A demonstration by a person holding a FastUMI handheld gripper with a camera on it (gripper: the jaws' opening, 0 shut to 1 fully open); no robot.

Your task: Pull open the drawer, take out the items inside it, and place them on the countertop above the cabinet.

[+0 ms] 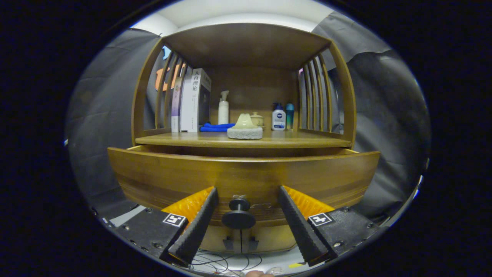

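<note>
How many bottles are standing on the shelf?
3. A white pump bottle stands beside the books; a white and blue bottle and a teal bottle stand together near the slats. More may hide behind. The gripper is open around the drawer knob.

— What do we have of the drawer [242, 175]?

— We see a wooden front, curved, pulled partly out from under the countertop [246, 140]; a dark gap runs along its top edge. Its interior is hidden from us.

— And the knob [238, 215]?

— Dark, round, at six o'clock on the front, sitting between the spread fingers of the gripper [246, 192], touched by neither.

— The countertop?

— At twelve o'clock from the drawer, a flat wooden shelf.
</note>
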